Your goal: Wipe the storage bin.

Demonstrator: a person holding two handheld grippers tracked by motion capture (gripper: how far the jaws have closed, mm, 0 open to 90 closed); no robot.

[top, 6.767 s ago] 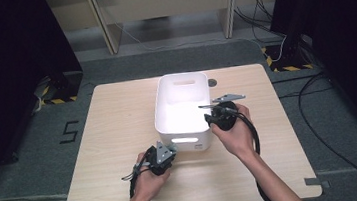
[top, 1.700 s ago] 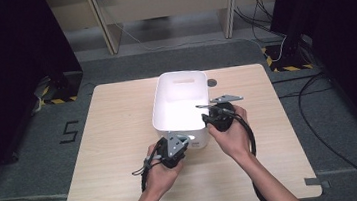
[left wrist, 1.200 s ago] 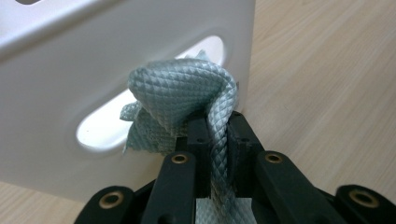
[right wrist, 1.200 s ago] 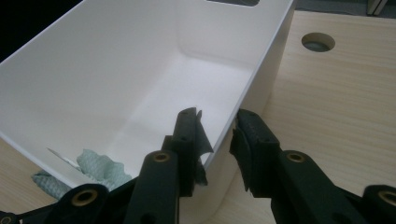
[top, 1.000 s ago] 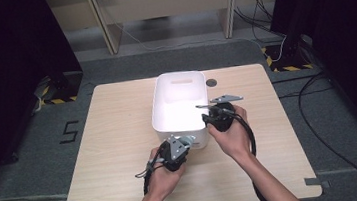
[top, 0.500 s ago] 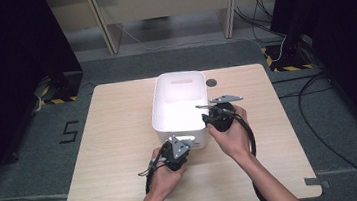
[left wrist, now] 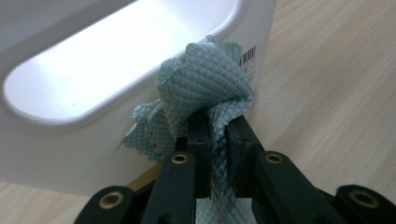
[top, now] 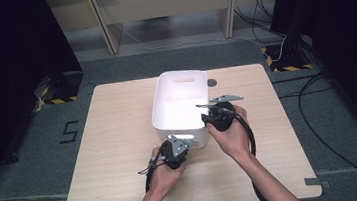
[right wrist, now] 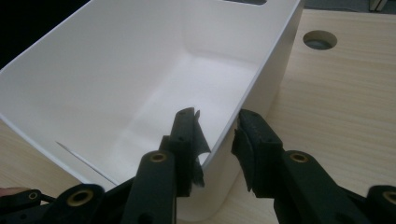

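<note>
**Teal cloth at the bin's front wall, wiping under way**

Teal waffle-weave cloth (left wrist: 205, 88), bunched into a soft crumpled wad, is pinched between the jaws of the left tongs (left wrist: 212, 135) and pressed against the outer front wall of the white plastic bin (left wrist: 70, 140), just under its handle cutout and beside a small barcode sticker (left wrist: 248, 56). The right tongs (right wrist: 215, 135) straddle the bin's right-hand rim, one jaw inside and one outside; they look parted around the wall, and whether they actually bite it I cannot tell.

Judging by this, the job is wiping the bin while the other hand steadies it. The cloth sits at one spot on the outside; the remaining walls and the inside appear yet to be done, though no dirt shows either way.

Smooth, glossy and rounded at its corners, the bin (top: 179, 105) stands open-topped and bare inside near the middle of the pale wood-grain worktop (top: 115, 137). A round cable hole (right wrist: 320, 40) lies just beyond it.
</note>
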